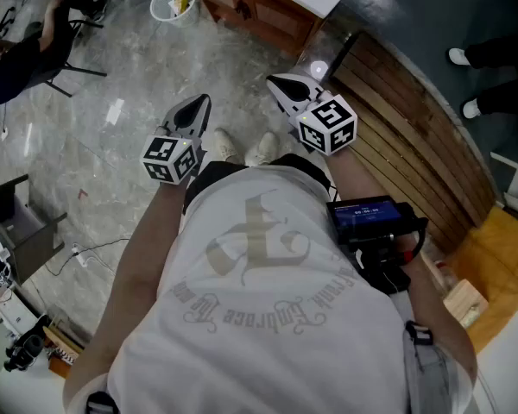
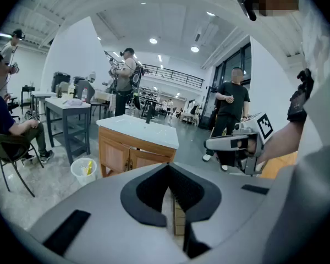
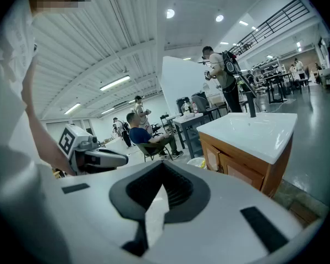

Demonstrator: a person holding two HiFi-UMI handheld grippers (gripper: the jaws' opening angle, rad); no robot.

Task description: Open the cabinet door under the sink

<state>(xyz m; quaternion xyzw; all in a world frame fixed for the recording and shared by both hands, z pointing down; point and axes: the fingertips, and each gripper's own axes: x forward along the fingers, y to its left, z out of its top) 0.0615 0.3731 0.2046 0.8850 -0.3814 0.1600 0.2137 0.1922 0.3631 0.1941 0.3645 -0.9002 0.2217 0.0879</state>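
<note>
Short of the cabinet (image 1: 261,17) | open floor (image 1: 129,84) between | left gripper (image 1: 198,103), right gripper (image 1: 281,83): fingers closed (empty)

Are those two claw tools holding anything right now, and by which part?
Nothing is held: the left gripper and the right gripper both have jaws shut, empty.

Two grippers, left (image 1: 197,109) and right (image 1: 282,84); one sink cabinet (image 2: 133,147) with two doors (image 2: 114,157); one white bin (image 2: 83,171); one tap (image 3: 252,108); one seated person (image 2: 5,120) on one chair (image 2: 11,155).
</note>
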